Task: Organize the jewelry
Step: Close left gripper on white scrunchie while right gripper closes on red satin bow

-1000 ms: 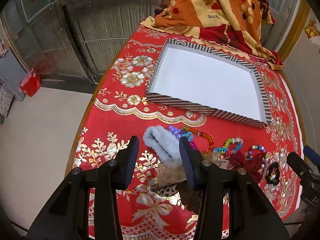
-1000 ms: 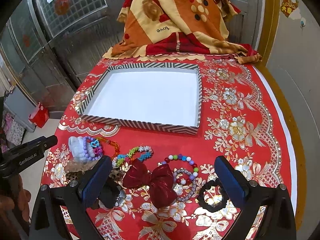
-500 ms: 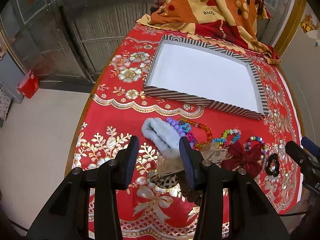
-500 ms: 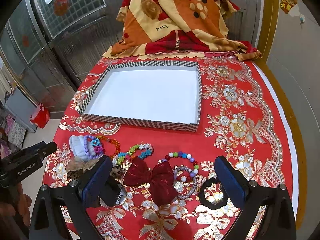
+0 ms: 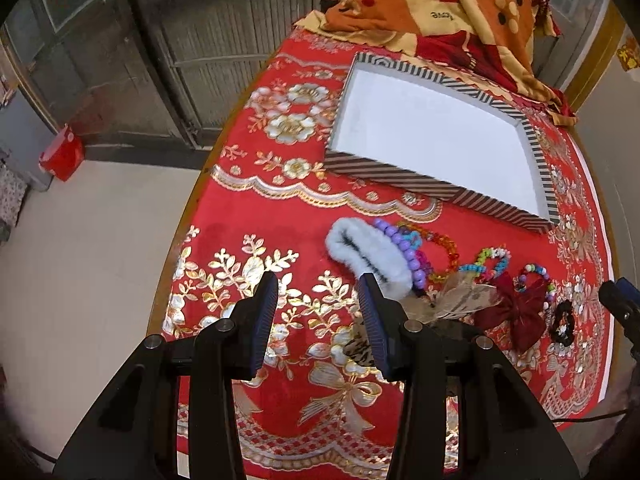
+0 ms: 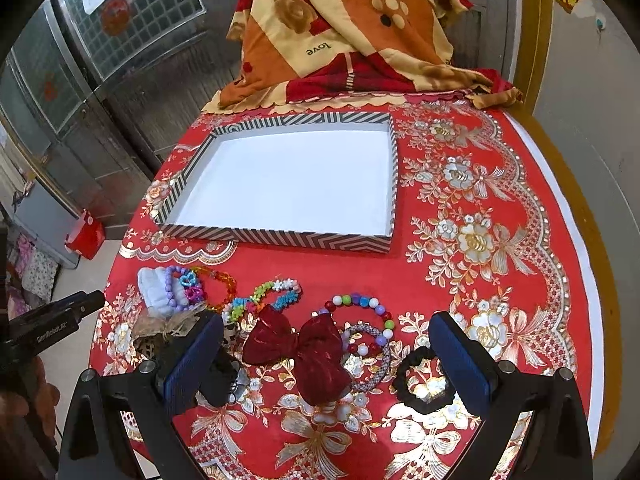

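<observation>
a round worktop (image 6: 532,216) in red and gold cloth carries a striped tray (image 6: 280,237), bare inside, likely the place for the jewelry. in front of the tray lies a row of pieces: a white fluffy scrunchie (image 5: 362,250), a dark red bow (image 6: 306,346), beaded bracelets (image 6: 360,308). the left gripper (image 5: 318,300) hovers open, empty, with the scrunchie just beyond its right finger. the right gripper (image 6: 326,350) is spread wide over the bow, not touching.

Even, soft indoor light; gold embroidery on the tablecloth (image 6: 472,240) glints; fisheye bends edges into dark corners; slight blur
</observation>
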Motion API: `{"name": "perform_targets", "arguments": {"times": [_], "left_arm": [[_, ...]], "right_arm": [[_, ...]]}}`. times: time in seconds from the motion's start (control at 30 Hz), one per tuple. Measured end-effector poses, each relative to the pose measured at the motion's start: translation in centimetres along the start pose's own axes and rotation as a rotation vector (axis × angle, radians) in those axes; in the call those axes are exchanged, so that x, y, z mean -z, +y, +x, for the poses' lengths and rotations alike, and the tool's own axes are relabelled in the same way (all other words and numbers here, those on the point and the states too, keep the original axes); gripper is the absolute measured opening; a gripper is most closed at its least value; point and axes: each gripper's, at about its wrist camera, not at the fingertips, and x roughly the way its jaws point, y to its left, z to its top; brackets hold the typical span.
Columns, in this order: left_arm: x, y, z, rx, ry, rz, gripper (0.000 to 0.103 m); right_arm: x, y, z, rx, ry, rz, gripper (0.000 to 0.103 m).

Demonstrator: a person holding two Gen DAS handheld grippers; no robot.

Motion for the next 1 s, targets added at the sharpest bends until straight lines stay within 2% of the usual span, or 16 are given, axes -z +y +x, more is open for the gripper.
{"name": "perform_targets", "arguments": {"times": [0.2,0.37,0.43,0.6,0.67,0.8,1.0], "left_arm": [[-0.8,1.3,0.4,0.05,0.028,-0.057,0.041],[-1.6,1.5,1.5,0.072,0.07,-0.081,0.041],[-1.7,1.6,2.2,0.074,0.09,-0.091,0.041],[-1.5,1.6,4.4,0.099,0.165,-0.107,0.041],[-1.5,1.3,4.7,0.092,0.174,-0.092,0.041],[-1.7,0.7,5.4,0.126,0.192,-0.08,0.041],[-2.2,0.9,6.9,0.183,0.225,-0.142,0.041]], "right_arm": [[0.3,-0.9,-0.2,-0.01,-0.006,-0.025,0.102],[0.6,-2.4,-0.3,0.021,-0.001,-0.043,0.102],[0.8,-2.9,-0.2,0.005,0.01,-0.045,0.098],[2.4,-2.3,1.6,-0.069,0.083,-0.087,0.073],[3.0,-1.2,3.0,-0.105,0.115,-0.124,0.069],[3.5,1.4,4.9,-0.077,0.117,-0.259,0.068],[3.0,2.8,6.7,-0.084,0.132,-0.341,0.068]]}}
